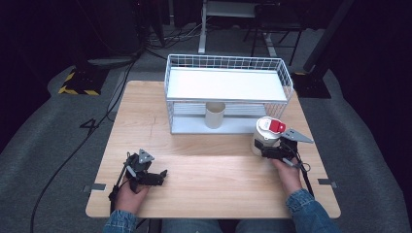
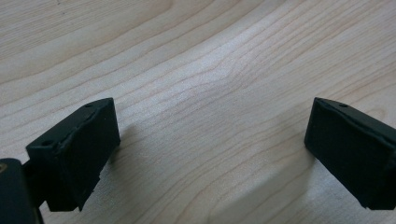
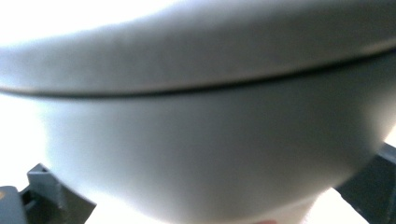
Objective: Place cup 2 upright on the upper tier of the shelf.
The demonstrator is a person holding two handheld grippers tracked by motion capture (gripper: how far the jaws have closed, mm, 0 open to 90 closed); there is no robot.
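A white canister with a red flap on its lid point(image 1: 268, 133) stands at the right of the wooden table point(image 1: 209, 165), just in front of the wire rack. My right gripper point(image 1: 266, 151) is shut on the canister's lower body, which looms blurred and grey-white point(image 3: 201, 140) in the right gripper view. My left gripper point(image 1: 163, 176) rests low over the table at the front left, its jaws wide apart with bare wood between them point(image 2: 210, 121).
A white wire rack point(image 1: 228, 62) with a flat white shelf stands at the back middle. A beige cup point(image 1: 214, 115) stands upright beneath that shelf. Dark floor, cables and stand legs surround the table.
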